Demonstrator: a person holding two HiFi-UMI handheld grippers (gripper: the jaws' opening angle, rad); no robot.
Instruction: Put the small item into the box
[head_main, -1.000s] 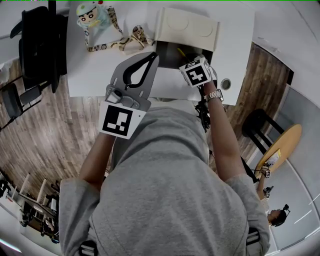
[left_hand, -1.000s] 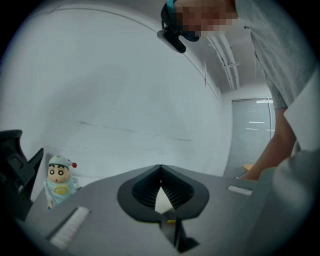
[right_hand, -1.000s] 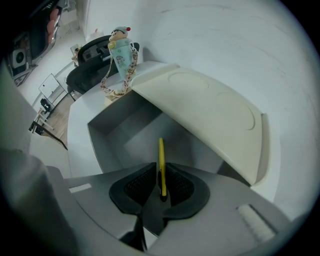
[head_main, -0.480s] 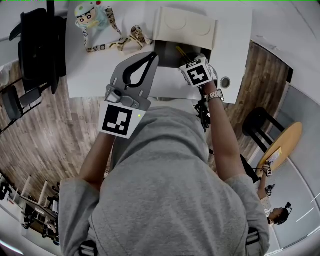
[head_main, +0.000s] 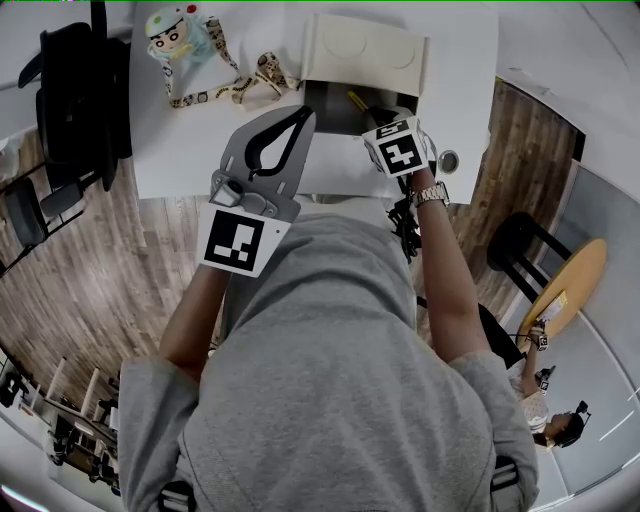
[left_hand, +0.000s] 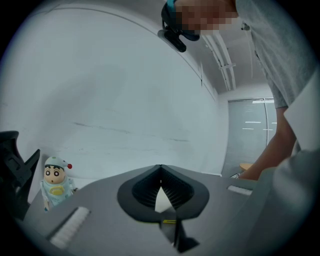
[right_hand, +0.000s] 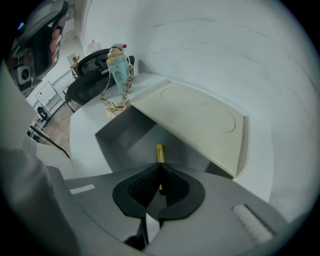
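A white tabletop (head_main: 180, 150) filled the upper part of the head view. On it, at upper centre, stood the box (head_main: 365, 45) with its cream lid tipped back and its grey inside open. The item (head_main: 355, 99), a thin yellow strip, lay at a slant on the box floor.

The right gripper (head_main: 380, 120) pointed into the open box from the lower right, its marker cube just below the box's near rim. In the right gripper view its jaws met tip to tip. The item showed just past the tips and again through the slit behind them. It seemed to lie on the floor below rather than in the grip, though contact at the very tips could not be ruled out.

The left gripper (head_main: 303, 113) hung over the tabletop left of the box, tilted toward the box's near left corner. Its jaws were closed with nothing between them; only pale background showed through the gap behind the tips.

At upper left a toy (head_main: 178, 32) in pale blue stood on the tabletop. A patterned lanyard (head_main: 235, 88) trailed from it toward the box. A black chair (head_main: 75, 90) stood at the left edge.
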